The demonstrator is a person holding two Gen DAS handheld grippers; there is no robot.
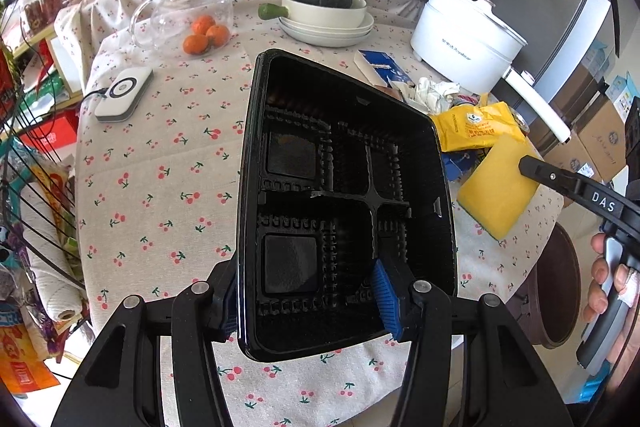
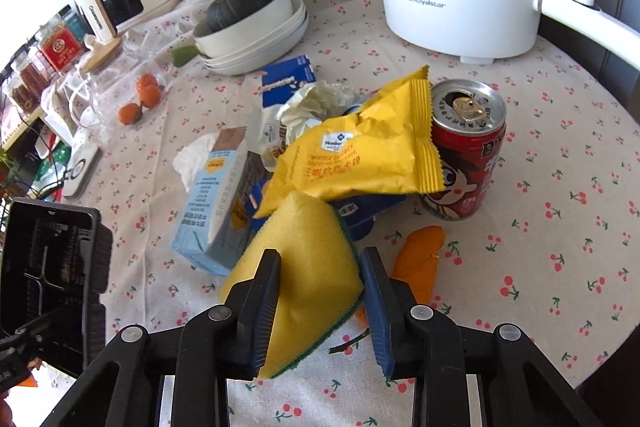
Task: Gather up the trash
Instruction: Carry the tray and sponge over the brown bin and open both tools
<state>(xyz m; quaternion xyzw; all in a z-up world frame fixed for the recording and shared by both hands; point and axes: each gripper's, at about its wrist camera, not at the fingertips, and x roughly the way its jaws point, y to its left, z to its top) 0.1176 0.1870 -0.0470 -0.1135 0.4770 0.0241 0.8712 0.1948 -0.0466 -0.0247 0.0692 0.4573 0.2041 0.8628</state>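
We hold the black compartmented plastic tray (image 1: 344,203) by its rim, left gripper (image 1: 312,301) closed on it above the worktop (image 1: 160,187). Right gripper (image 2: 320,307) pinches the soft yellow sponge (image 2: 304,267); it compresses, so we grip mid-body.

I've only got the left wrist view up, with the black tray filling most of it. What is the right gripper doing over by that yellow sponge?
Observer: The right gripper has the yellow sponge between its jaws, pressed in on both sides.
Operator: What's behind the yellow snack bag? The tray blocks me.
Observer: An upright red drink can, top already opened, stands right beside the yellow snack bag.
Operator: Any trash I can't see at all?
Observer: Yes, a light blue carton lies on its side left of the sponge, with a crumpled tissue behind it.
Operator: Anything near the sponge itself?
Observer: Orange peel lies on the tablecloth just right of it.
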